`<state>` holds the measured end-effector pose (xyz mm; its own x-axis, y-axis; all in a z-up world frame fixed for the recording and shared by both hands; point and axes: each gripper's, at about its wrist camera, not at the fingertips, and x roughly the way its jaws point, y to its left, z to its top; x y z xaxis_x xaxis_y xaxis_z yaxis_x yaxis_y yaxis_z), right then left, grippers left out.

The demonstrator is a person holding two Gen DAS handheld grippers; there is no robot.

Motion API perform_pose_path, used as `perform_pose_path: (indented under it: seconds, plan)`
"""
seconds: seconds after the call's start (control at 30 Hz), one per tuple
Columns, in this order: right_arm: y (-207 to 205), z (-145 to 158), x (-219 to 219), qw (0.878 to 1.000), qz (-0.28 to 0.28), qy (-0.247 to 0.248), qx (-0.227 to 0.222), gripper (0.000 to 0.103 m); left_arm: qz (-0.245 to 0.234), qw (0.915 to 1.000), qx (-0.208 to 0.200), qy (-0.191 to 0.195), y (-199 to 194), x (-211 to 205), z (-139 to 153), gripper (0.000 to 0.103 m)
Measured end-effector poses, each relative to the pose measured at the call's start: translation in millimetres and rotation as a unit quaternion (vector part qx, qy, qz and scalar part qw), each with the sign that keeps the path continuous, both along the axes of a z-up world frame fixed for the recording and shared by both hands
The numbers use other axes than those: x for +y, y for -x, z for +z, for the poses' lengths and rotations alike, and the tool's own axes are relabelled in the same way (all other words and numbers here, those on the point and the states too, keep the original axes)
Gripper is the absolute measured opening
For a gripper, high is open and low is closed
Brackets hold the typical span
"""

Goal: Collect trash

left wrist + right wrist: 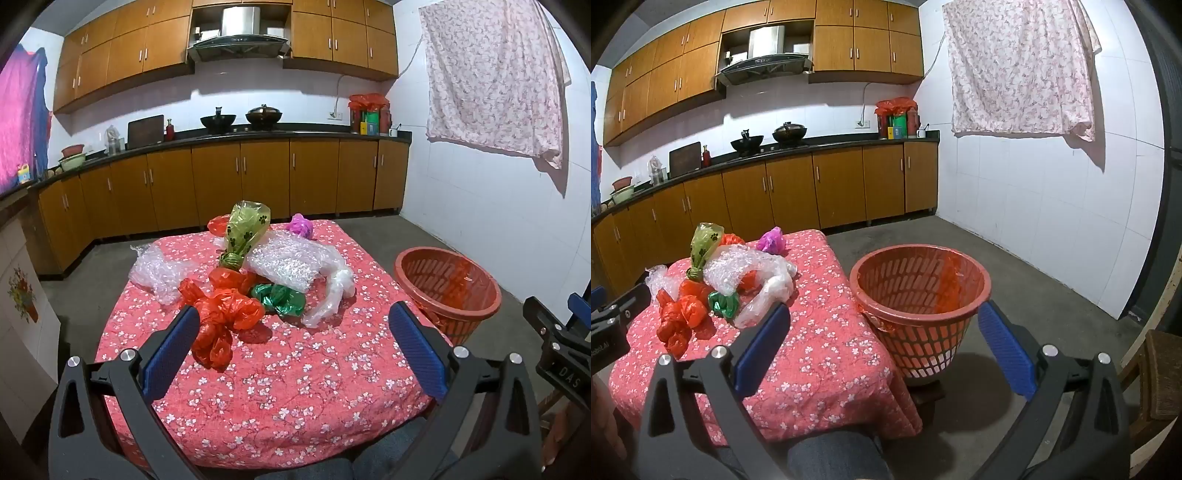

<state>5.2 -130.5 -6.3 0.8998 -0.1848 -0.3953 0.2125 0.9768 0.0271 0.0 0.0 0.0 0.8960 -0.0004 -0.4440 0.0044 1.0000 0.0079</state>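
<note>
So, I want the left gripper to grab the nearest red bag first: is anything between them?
Nothing visible. The left gripper hangs open over bare tablecloth, and the red bag lies just ahead by its left finger, at the near edge of the pile. The basket stands off to the right.

"DAS" on right hand-held gripper point(559, 369), partly cut off

The table is covered by a matt printed cloth point(280, 387), on which glossy crinkled red plastic bags point(221, 314) and clear bubble wrap point(284, 266) are seen, beside a slotted red plastic basket point(919, 295).
</note>
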Motion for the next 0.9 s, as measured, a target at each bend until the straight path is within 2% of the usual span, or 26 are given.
perform_pose_path:
  seconds: [0.9]
  plan:
    - [0.3,0.0,0.7,1.000,-0.001,0.002,0.000,0.099,0.000,1.0000,0.003,0.003,-0.2,0.3,-0.1,0.101]
